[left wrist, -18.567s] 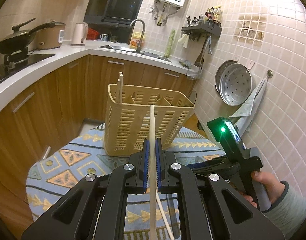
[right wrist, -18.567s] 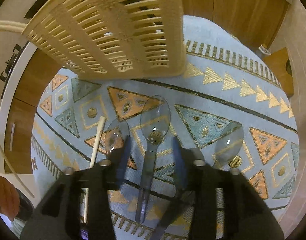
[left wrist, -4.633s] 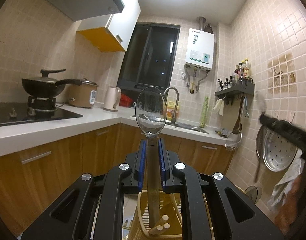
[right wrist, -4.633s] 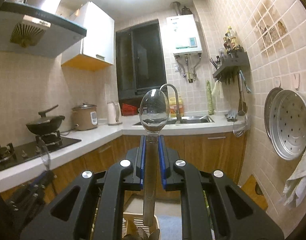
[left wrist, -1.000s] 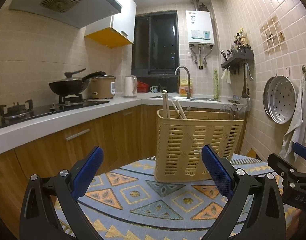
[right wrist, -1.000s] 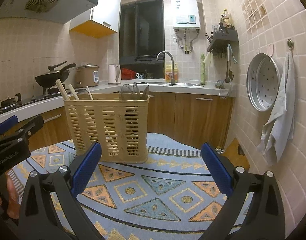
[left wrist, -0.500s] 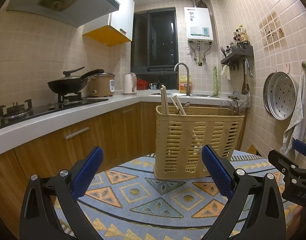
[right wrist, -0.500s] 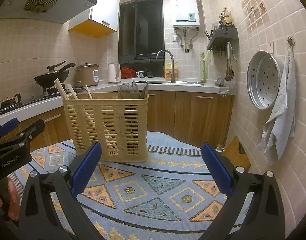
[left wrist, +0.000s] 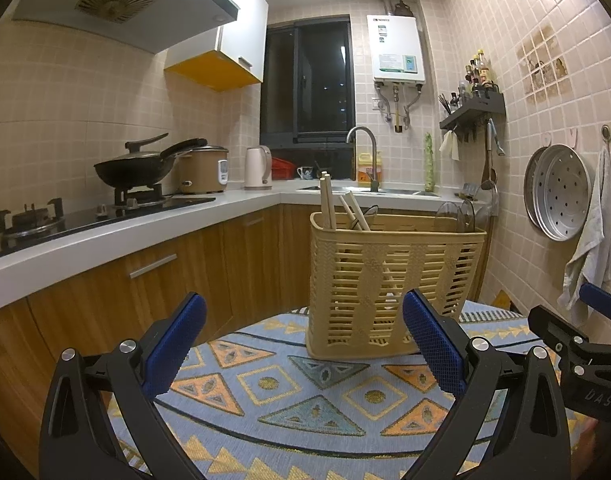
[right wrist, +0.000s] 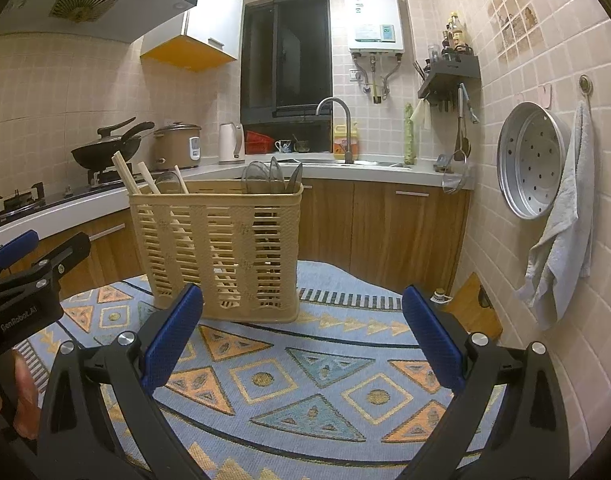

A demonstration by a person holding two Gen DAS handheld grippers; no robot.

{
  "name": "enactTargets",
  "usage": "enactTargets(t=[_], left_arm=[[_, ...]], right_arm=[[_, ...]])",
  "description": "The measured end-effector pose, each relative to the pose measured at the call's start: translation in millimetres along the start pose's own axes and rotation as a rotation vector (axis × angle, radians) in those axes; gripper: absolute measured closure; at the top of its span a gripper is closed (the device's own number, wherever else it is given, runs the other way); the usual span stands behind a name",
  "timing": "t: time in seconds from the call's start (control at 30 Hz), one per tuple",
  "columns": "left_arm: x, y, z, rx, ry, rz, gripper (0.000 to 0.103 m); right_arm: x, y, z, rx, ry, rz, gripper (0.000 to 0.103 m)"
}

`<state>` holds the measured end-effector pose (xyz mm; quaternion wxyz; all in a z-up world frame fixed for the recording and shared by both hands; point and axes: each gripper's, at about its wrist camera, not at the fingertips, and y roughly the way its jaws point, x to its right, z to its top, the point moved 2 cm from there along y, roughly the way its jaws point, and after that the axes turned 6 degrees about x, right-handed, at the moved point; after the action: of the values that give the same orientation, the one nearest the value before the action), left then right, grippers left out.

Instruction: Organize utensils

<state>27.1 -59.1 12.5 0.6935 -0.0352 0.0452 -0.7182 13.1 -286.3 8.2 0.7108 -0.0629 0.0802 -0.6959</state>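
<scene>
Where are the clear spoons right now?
The clear plastic spoons stand bowl-up in the right end of the beige slatted basket in the right wrist view, apart from the wooden chopsticks at its left end.

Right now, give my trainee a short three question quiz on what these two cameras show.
1. True or false: the left tool holds a spoon.
2. Where in the basket do the spoons stand, seen from the right wrist: A left end, B right end, C outside it?
3. Fill in: the basket stands on a patterned ____.

Key: 1 false, both tools are open and hold nothing. 2 B; the chopsticks are at the left end. 3 cloth.
</scene>
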Motion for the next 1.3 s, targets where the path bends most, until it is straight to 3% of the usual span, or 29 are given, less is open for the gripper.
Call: enactTargets(t=[1.3], left_arm=[[3.8, 0.5, 0.0, -0.019, 0.015, 0.002, 0.008]], right_arm=[[1.0, 8.8, -3.1, -0.037, -0.006, 0.017, 0.008]])
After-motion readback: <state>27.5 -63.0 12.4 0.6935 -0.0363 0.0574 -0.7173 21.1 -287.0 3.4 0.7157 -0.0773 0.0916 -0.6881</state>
